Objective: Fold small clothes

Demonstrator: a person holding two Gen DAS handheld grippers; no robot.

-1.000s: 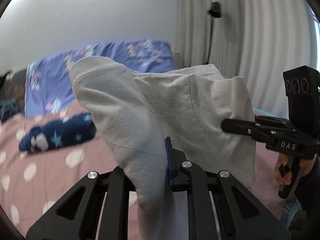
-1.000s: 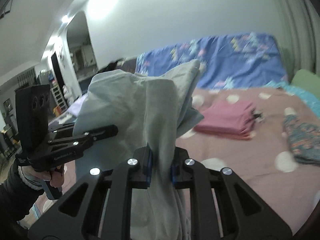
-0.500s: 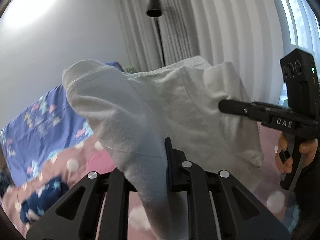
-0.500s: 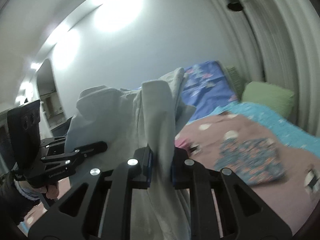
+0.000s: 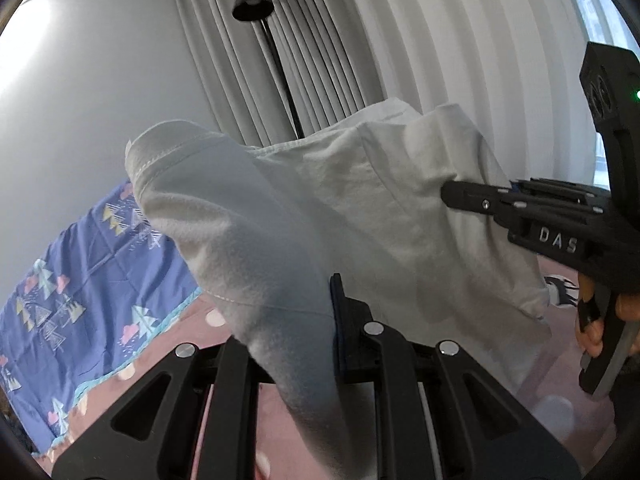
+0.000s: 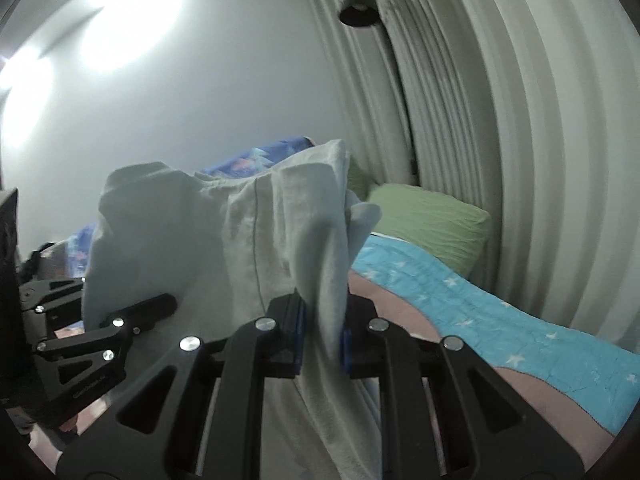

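Room: pale wall and long pleated curtains (image 5: 420, 40), with a dark lamp (image 5: 253, 2) on a thin stem against them.
Bed: pink spread with pale dots (image 5: 208, 320) below both tools; the right wrist view shows it running back toward the curtains.
Purple cover: a violet sheet with small tree prints (image 5: 60, 288) lies at the far left of the bed in the left wrist view.
Turquoise blanket: a bright blue strip with white stars (image 6: 500, 308) runs along the bed's right side, next to the curtains.
Green pillow: (image 6: 432, 220) sits at the far end of the turquoise blanket, against the curtains.
White garment: (image 5: 320, 200) held up in the air above the bed, stretched between the two tools, with a stitched hem at its upper left edge and loose folds hanging down; nothing of it is seen touching the bed.
Left tool: (image 5: 316, 320) clamped narrow on one bunched end of the garment, cloth spilling over and hiding its left finger.
Right tool: (image 6: 322, 332) pinched narrow on the other end, a thick fold passing down between its blue pads.
Hand: bare fingers (image 5: 600, 324) wrap the right tool's grip at the right edge of the left wrist view.
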